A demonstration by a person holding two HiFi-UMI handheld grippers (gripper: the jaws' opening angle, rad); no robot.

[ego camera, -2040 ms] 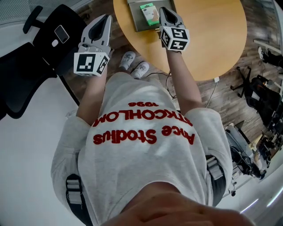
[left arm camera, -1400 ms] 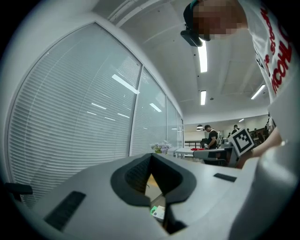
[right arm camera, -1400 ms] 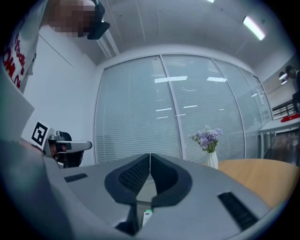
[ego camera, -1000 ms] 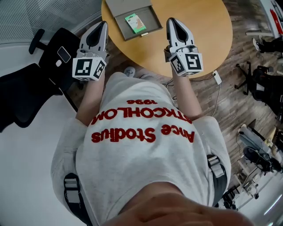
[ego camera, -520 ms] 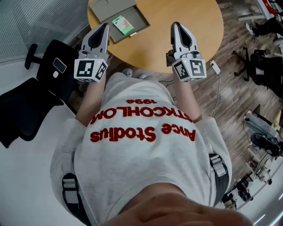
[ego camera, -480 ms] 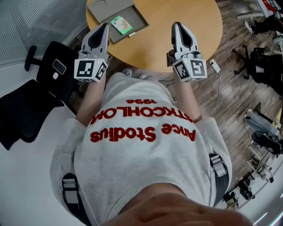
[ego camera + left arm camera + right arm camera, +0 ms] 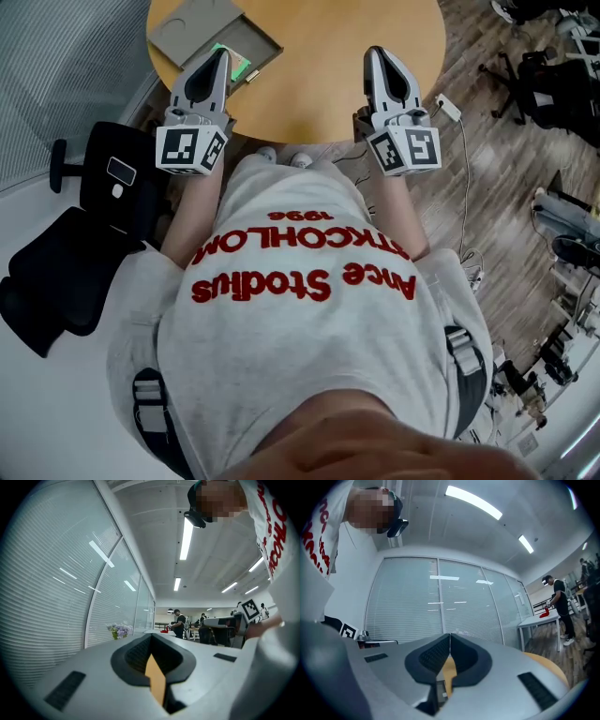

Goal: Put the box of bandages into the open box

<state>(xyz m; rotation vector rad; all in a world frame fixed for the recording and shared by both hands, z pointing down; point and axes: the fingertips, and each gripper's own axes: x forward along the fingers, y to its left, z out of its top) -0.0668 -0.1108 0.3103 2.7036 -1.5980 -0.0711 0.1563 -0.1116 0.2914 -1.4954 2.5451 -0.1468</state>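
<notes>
Left tongs (image 7: 217, 54) and right tongs (image 7: 377, 52) are held shut and empty near the table (image 7: 319, 56) edge. Bandages (image 7: 236, 66) are seen inside the box (image 7: 192, 23), just beyond the left tips. Placement is judged done; the box should be left undisturbed.

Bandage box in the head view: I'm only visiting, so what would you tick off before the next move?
1. Box of bandages inside the open box: ok, its green edge shows in the tray.
2. It lies flat: cannot tell, the left gripper hides most of it.
3. Left gripper empty, jaws together: ok.
4. Right gripper empty, jaws together: ok.
5. Both grippers lifted off the round table: ok, their views look out into the room.
</notes>
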